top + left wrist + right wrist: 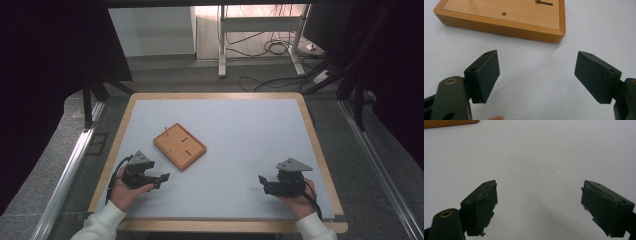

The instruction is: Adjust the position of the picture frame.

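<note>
A flat wooden board (179, 146) with a small upright peg (165, 130) at its far corner and two slots in its top lies left of the table's middle. My left gripper (163, 180) rests on the table near the front left, a short way in front of the board, jaws open and empty. In the left gripper view the board (506, 18) lies just ahead of the open gripper (536, 75). My right gripper (263, 184) sits at the front right, open and empty, pointing left over bare surface; the right gripper view catches a corner of the board (449, 123) beyond the gripper (539, 205).
The table (230, 125) has a pale grey top with a wooden rim. Behind it stand a desk frame (260, 35) and loose cables (280, 50) on the floor. Metal rails (70, 170) run along both sides.
</note>
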### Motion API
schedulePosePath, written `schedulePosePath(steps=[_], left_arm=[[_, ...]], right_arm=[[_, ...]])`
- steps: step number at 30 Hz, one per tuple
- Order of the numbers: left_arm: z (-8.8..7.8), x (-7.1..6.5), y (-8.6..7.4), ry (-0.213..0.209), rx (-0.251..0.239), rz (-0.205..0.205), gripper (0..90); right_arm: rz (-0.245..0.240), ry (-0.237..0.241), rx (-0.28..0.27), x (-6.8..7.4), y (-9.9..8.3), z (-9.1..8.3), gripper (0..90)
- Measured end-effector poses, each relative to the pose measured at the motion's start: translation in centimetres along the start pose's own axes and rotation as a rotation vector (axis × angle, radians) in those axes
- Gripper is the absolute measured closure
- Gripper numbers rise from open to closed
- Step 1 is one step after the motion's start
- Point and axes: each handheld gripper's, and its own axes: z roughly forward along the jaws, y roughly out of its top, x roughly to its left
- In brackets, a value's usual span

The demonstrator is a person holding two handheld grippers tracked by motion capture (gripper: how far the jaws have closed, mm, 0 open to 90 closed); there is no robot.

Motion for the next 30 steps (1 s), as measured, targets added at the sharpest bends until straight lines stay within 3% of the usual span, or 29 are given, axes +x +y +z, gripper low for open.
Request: schedulePosePath(steps=[9, 17, 24, 30], left_arm=[[-0.1, -0.3, -0.1, 0.007, -0.007, 0.013, 19.9], [-0.8, -0.5, -0.4, 0.021, -0.017, 0.038, 20.9], [-1.1, 0.1, 0.2, 0.063, -0.049, 0.038, 26.1], [-0.7, 0.8, 0.9, 0.053, -0.040, 0.029, 29.2]], right_arm=[[-0.016, -0.019, -0.008, 0.1, 0.0, -0.1, 14.8], [-0.003, -0.027, -0.009, 0.6, 0.3, 0.0, 15.8], [0.000, -0.016, -0.009, 0.6, 0.2, -0.1, 16.3], [0.007, -0.013, 0.020, 0.5, -0.3, -0.1, 16.8]])
